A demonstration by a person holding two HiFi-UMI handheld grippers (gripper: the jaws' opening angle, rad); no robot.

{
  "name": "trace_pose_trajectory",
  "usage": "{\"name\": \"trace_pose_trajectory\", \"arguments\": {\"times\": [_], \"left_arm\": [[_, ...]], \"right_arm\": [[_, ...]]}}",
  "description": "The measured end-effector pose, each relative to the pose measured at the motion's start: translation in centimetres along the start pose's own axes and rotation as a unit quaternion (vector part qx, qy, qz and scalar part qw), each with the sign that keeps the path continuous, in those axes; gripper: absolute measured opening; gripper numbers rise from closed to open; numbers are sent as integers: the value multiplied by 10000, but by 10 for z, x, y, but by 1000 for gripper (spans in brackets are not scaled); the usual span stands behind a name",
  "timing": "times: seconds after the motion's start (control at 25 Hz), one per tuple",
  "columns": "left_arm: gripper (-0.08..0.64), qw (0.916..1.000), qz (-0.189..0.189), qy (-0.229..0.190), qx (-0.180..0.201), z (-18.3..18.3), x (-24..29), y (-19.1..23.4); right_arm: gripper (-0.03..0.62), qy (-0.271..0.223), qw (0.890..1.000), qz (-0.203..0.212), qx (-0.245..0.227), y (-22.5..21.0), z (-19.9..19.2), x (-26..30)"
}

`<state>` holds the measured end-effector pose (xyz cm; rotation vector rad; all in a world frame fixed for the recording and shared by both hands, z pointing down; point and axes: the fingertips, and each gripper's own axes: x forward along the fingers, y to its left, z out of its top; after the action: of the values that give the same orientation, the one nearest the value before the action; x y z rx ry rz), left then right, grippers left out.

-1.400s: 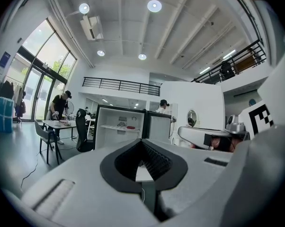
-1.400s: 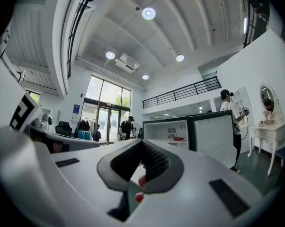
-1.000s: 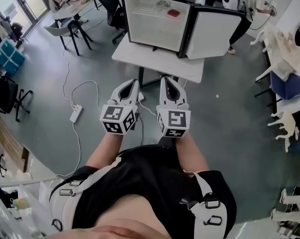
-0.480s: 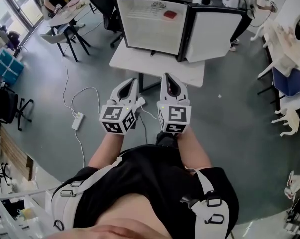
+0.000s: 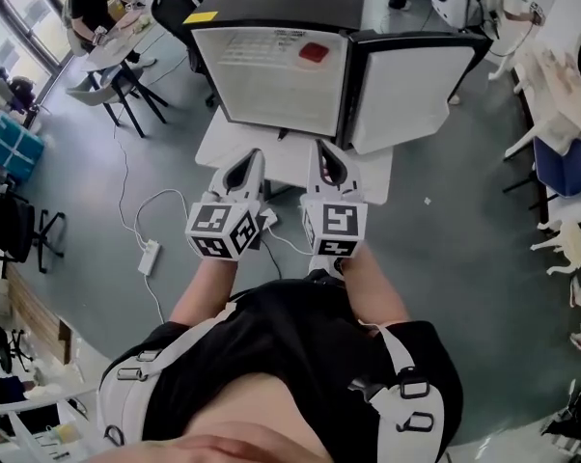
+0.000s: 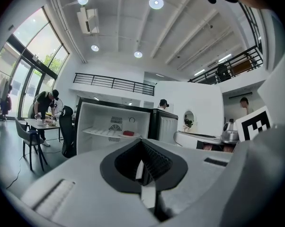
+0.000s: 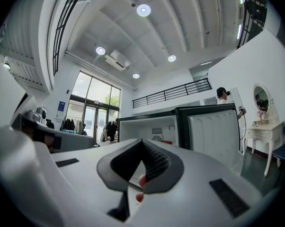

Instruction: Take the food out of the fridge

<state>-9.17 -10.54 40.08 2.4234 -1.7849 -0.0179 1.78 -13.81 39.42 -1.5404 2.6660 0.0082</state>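
Grey floor; white counter (image 5: 370, 166) carrying one small fridge (image 5: 262, 80), door (image 5: 406, 90) open at right. Red food (image 5: 313, 52) lies on the fridge's shelf, near its right end. Left gripper (image 5: 249, 156) and right gripper (image 5: 326, 149) are side by side at the counter's near edge, fingers clenched on nothing.

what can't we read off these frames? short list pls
- Red item on the fridge shelf: too small in every view to tell what food it is.
- Fridge's lower interior: partly covered by the left gripper body in the left gripper view, and by the right gripper body in the right gripper view.
- Red spots low in the right gripper's jaw gap: right gripper view, too blurred to identify.
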Motion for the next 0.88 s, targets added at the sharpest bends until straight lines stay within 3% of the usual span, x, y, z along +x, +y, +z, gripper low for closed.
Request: {"name": "trace_pose_trajectory", "arguments": {"times": [0.52, 0.68, 0.88], "left_arm": [[3, 9995, 160, 261, -79, -3, 135, 29], [3, 9985, 61, 397, -363, -9, 157, 40], [3, 9924, -367, 721, -930, -18, 187, 44]], "right_arm": [[8, 232, 9994, 262, 42, -67, -20, 97], [8, 330, 9991, 235, 104, -70, -28, 111], [8, 441, 9987, 48, 233, -77, -33, 123]]}}
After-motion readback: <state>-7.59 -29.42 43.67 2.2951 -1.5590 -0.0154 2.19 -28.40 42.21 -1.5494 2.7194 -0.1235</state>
